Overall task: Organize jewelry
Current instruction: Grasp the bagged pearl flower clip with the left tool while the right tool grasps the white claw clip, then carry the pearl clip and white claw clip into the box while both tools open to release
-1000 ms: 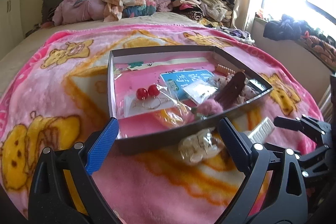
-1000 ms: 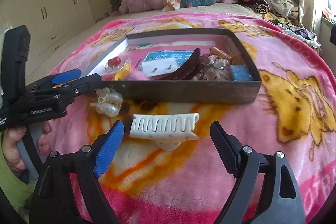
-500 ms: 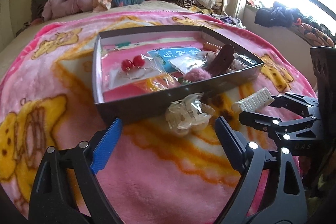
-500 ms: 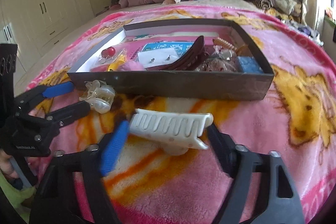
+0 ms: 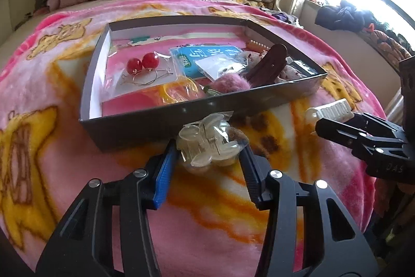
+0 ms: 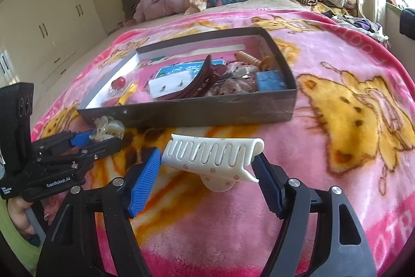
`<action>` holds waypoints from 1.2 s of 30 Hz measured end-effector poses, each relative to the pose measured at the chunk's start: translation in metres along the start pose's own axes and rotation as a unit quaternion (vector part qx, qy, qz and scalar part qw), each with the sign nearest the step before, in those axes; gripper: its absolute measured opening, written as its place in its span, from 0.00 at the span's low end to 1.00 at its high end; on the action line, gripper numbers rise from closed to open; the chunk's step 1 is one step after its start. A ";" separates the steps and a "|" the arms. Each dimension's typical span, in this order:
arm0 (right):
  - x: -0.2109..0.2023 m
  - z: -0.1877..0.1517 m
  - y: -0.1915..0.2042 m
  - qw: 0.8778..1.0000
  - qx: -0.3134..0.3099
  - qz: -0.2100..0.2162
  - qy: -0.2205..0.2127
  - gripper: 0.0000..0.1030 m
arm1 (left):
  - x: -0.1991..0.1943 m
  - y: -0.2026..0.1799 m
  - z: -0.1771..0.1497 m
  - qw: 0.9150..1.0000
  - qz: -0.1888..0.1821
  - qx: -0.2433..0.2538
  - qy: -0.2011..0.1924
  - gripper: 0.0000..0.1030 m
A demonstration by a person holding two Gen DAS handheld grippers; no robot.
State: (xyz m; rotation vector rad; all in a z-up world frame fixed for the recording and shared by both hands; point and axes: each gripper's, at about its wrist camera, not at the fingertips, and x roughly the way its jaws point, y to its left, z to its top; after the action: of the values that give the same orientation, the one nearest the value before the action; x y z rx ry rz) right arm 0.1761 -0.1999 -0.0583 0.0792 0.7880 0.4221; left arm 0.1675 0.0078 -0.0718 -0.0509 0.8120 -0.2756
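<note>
Both of your grippers have come down and forward onto the two clips lying on the pink blanket (image 5: 77, 173) just in front of the dark box (image 5: 145, 121). Your left gripper (image 5: 208, 151) has just been closing, and its jaws now pinch the clear claw clip (image 5: 207, 144). Your right gripper (image 6: 207, 162) brackets the white hair clip (image 6: 212, 155) end to end; its pads seem to press on it, though the far contact is hard to see.

Fluffy fleece blanket (image 5: 212, 225), glossy clear plastic clip (image 5: 210, 144), matt cardboard box (image 5: 145, 126)
</note>
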 end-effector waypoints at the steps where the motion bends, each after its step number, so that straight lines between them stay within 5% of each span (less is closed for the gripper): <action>1: -0.002 0.000 -0.001 1.000 0.002 0.000 -0.001 0.67 | 0.000 -0.002 0.000 1.000 -0.001 0.001 0.000 0.38; 16: -0.030 0.007 -0.004 0.999 0.009 0.002 -0.035 0.67 | -0.015 -0.027 0.013 0.999 -0.033 0.022 -0.028 0.38; 36: -0.036 0.043 -0.018 0.998 0.007 -0.023 -0.066 0.67 | -0.006 -0.023 0.068 0.997 -0.025 0.016 -0.073 0.38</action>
State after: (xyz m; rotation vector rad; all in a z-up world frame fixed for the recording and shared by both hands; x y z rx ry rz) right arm 0.1902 -0.2267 -0.0077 0.1009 0.6623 0.3638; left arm 0.2079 -0.0165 -0.0175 -0.0607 0.6624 -0.3283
